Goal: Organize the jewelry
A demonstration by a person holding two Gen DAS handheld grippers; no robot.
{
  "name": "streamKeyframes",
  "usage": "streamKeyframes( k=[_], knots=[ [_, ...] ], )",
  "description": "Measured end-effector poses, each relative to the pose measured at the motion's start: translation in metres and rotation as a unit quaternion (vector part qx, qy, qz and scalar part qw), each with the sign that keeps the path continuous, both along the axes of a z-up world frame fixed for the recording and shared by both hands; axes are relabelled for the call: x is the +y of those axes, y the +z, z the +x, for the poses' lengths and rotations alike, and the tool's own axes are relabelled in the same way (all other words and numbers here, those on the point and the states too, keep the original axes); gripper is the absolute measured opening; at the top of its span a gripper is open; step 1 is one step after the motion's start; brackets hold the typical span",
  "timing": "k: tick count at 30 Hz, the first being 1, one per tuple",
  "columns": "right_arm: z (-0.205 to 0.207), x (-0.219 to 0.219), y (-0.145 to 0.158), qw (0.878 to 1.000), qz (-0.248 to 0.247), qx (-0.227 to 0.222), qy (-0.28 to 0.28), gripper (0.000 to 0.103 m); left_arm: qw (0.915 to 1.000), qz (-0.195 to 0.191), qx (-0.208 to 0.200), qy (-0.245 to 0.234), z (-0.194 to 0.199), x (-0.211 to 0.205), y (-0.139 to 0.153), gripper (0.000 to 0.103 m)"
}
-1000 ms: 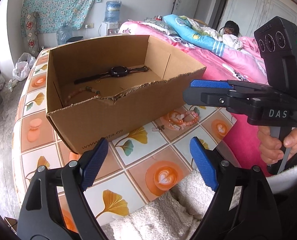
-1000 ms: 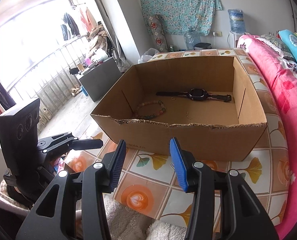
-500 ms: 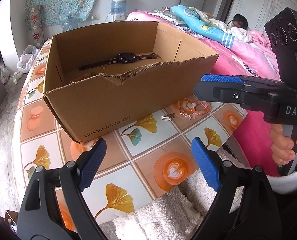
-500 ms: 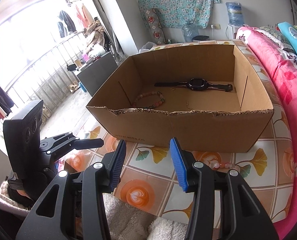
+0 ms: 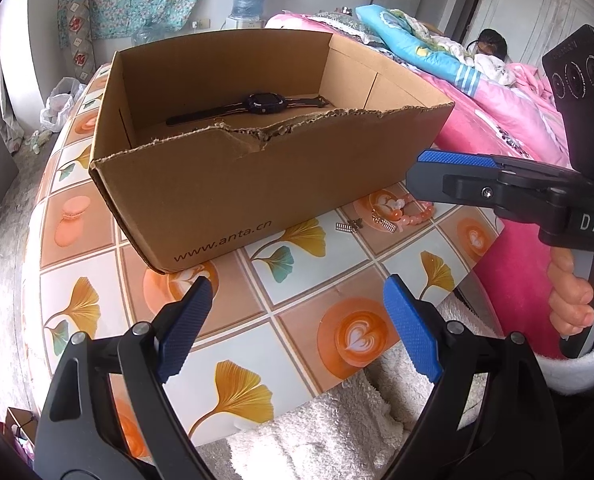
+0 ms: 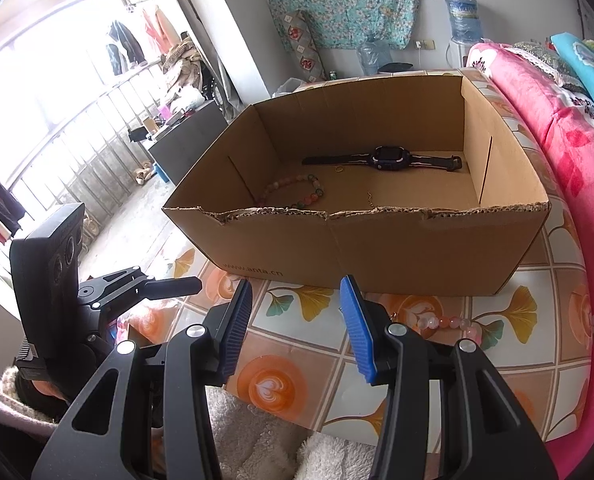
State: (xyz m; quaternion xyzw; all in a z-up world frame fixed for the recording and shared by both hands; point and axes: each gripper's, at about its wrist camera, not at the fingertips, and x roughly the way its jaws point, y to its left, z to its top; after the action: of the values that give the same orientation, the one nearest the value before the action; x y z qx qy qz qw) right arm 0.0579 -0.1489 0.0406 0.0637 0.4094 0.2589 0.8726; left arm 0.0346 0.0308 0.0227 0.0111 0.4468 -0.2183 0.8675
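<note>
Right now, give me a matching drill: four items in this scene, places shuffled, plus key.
Items:
1. black watch
2. green-pink bead bracelet
3. orange bead bracelet
4. left tongs

Places:
A. on the table, outside the box by its right corner
B. open and empty, above the tablecloth in front of the box
C. flat on the cardboard box floor, near the back wall
D. inside the box, near its left front

Pairs: 1-C, 2-D, 3-A, 4-B

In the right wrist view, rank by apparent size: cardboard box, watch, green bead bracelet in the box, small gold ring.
1. cardboard box
2. watch
3. green bead bracelet, partly hidden by the box's front wall, so its place next to the watch is unsure
4. small gold ring
</note>
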Motion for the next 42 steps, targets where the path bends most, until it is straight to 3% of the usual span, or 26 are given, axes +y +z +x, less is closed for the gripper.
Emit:
streamKeyframes(
  k=[21, 29, 36, 40, 42],
  knots=[
    [-0.001, -0.003, -0.008, 1.000, -0.006, 0.006, -0.004, 0.045, 0.9998, -0.008, 0.007, 0.016, 0.004, 0.008, -0.008, 0.084],
    [-0.016, -0.024, -0.032, 0.999, -0.024, 0.026, -0.019, 0.045, 0.9995, -0.018, 0.002, 0.027, 0.000, 0.003, -0.015, 0.084],
    [-0.017, -0.027, -0.050, 0.998, -0.025, 0.043, -0.030, 0.040, 0.9993, -0.025, -0.027, -0.001, -0.005, -0.012, -0.016, 0.083],
    [-0.017, -0.026, -0.058, 0.998, -0.033, 0.041, -0.033, 0.032, 0.9985, -0.017, -0.044, -0.028, -0.003, -0.028, -0.017, 0.071],
    [-0.016, -0.026, -0.063, 0.998, -0.038, 0.044, -0.033, 0.030, 0.9982, -0.010, -0.043, -0.040, 0.003, -0.037, -0.020, 0.058]
  ],
)
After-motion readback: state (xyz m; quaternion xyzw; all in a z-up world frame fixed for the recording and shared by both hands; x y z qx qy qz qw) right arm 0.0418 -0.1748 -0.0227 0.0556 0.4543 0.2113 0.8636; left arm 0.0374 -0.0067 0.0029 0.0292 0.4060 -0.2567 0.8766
